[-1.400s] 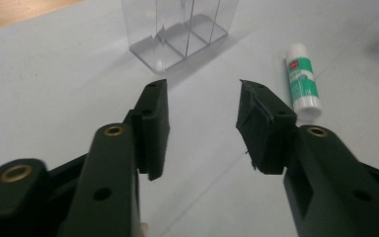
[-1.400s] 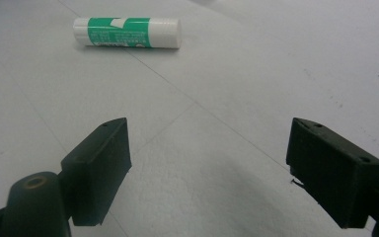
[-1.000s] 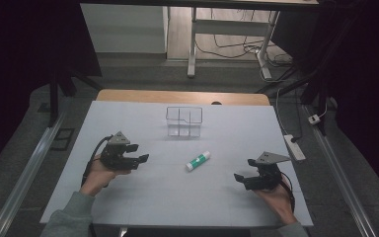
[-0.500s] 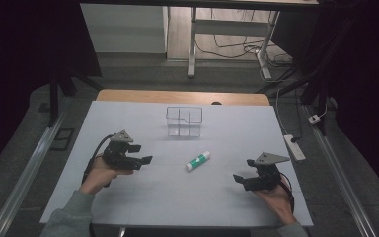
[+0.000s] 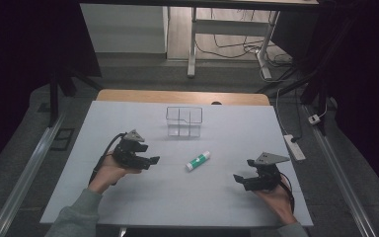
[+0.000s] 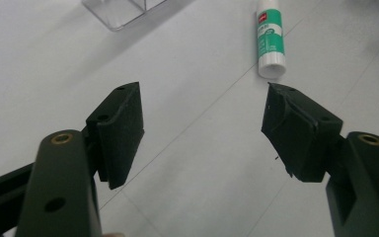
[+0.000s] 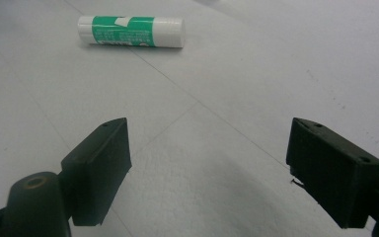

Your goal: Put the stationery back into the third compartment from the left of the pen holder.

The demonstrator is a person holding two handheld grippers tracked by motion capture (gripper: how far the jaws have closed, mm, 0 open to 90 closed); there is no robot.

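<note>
So the left gripper (image 5: 150,160) sits with jaws spread and empty, the glue stick (image 5: 198,161) lying flat just ahead, clear organizer (image 5: 184,121) beyond; I'd straddle the tube mid-body, square across it. Right gripper (image 5: 239,178) hangs unclenched, holding nothing

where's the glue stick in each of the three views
High view: the glue stick lies on the table near its middle, between the two grippers, just nearer the camera than the clear plastic organiser.
Left gripper view: upper right, lying just past the tip of the right-hand jaw.
Right gripper view: upper left, lying flat on its side, well beyond the open jaws.
Shared landmark: the faint seam lines in the white table surface, running near the stick.
</note>
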